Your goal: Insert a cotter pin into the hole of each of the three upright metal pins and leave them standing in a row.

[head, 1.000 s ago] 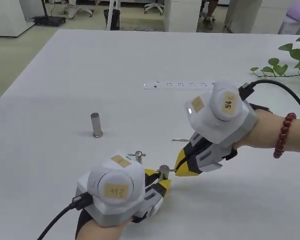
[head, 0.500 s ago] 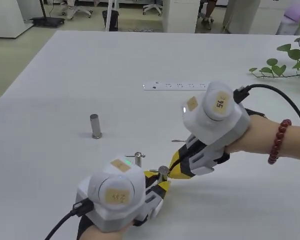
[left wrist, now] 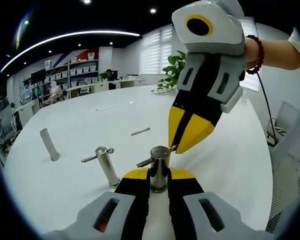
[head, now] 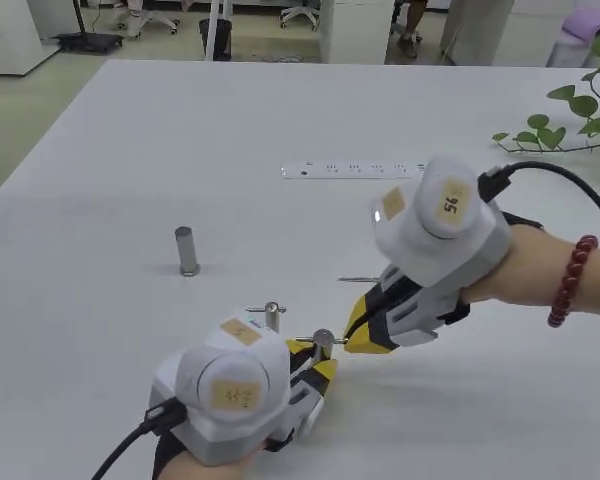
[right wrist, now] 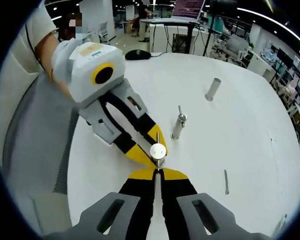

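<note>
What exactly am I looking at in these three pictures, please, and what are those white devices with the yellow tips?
No robot here: a person holds a hand-held gripper in each hand. One picture comes from a camera on the person's head, looking down at the white table; the two round ones come from a camera on each gripper. The left gripper clamps an upright metal pin. The right gripper pinches a thin cotter pin, which sits in that pin's hole. Beside it stands a second pin already fitted with one, further off a bare third pin. A spare cotter pin and a power strip lie on the table.
</note>
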